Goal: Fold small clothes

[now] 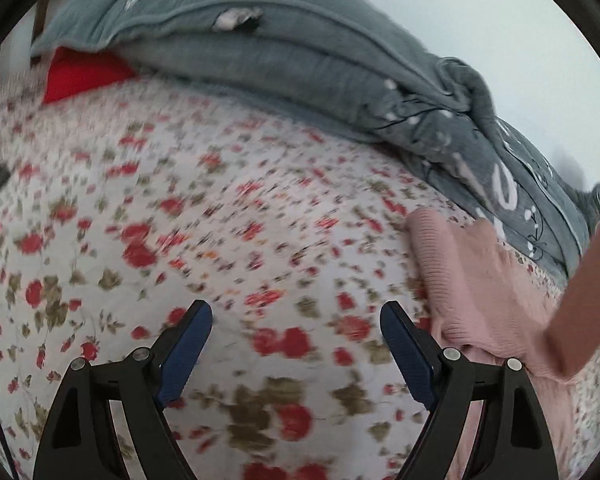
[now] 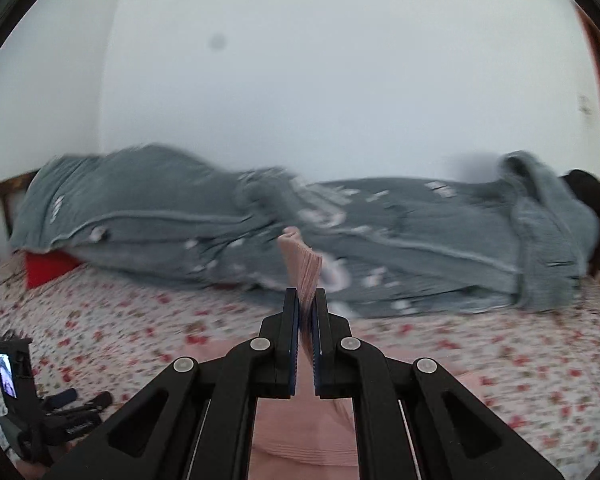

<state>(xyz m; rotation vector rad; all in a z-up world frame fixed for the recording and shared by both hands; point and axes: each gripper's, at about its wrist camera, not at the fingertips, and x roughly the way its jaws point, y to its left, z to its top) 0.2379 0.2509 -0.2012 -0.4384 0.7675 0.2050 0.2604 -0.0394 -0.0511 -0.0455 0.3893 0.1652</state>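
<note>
A pink ribbed knit garment (image 1: 472, 280) lies on the floral bedsheet (image 1: 180, 220), to the right of my left gripper (image 1: 296, 308). That gripper hovers over bare sheet, open, with nothing between its blue pads. A blurred pink strip (image 1: 580, 280) rises at the far right edge of the left wrist view. In the right wrist view my right gripper (image 2: 306, 294) is shut on a pinched edge of the pink garment (image 2: 304, 264), which sticks up past the fingertips. The rest of the garment (image 2: 300, 440) hangs or lies below the jaws.
A rumpled grey quilt (image 2: 380, 240) runs along the far side of the bed against a white wall. A red pillow (image 2: 48, 268) pokes out under its left end. A black device with a small lit screen (image 2: 8, 376) sits at the lower left of the bed.
</note>
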